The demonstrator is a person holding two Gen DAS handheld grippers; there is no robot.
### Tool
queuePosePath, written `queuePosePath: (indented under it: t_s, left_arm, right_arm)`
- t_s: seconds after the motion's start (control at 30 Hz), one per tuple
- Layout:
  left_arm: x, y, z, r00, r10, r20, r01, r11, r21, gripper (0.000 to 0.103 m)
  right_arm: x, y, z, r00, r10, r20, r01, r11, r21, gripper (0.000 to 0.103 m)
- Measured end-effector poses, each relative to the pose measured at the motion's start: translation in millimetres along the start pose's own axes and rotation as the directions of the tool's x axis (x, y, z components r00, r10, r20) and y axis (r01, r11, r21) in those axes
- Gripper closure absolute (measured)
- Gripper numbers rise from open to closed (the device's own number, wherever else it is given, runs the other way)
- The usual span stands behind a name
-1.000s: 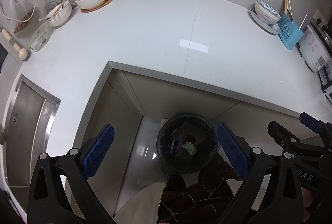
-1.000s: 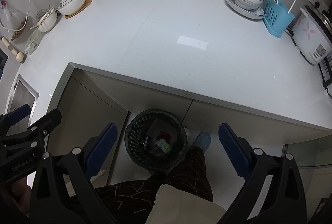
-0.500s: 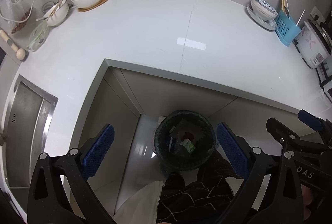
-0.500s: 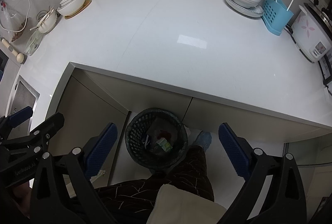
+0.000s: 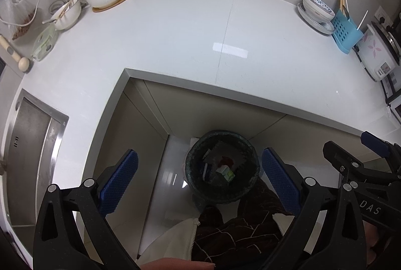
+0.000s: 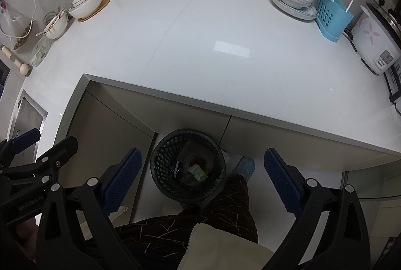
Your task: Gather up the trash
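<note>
White countertop (image 6: 200, 44). Black mesh bin (image 6: 163, 167), green-white carton (image 6: 198, 172) and red scrap (image 6: 198, 159) inside. Blue perforated utensil caddy (image 6: 333, 17). White rice cooker (image 6: 373, 39), pink flower print. Dark brown trousers (image 6: 200, 217), thin pale lines.

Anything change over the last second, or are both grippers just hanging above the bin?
Nearly nothing. Both views drifted slightly. The left gripper and right gripper stay open and empty above the trash bin, whose contents look unchanged. Nothing grabbed or released.
</note>
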State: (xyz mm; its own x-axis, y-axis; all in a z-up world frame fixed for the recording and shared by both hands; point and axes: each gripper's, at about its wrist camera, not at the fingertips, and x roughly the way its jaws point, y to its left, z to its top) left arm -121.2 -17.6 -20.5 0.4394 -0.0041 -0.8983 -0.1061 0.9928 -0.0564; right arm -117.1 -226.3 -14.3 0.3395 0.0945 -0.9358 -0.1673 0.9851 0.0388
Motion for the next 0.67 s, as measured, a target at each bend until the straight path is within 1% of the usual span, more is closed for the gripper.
queuePosePath:
  t_s: [0.33,0.67]
  left_arm:
    - [-0.1,1.3,-1.3,1.0,-0.016,-0.012,0.016,1.0,-0.001,0.006]
    - [-3.0,4.3,-1.2,1.0,-0.008,-0.003,0.008,1.0,-0.004,0.006]
  right_arm:
    - [-0.8,-1.8,0.3,1.0,0.005,-0.004,-0.005,1.0,0.003,0.009]
    - [-2.3,-0.8,1.3,1.0,0.004,-0.002,-0.004,1.0,0.003,0.009]
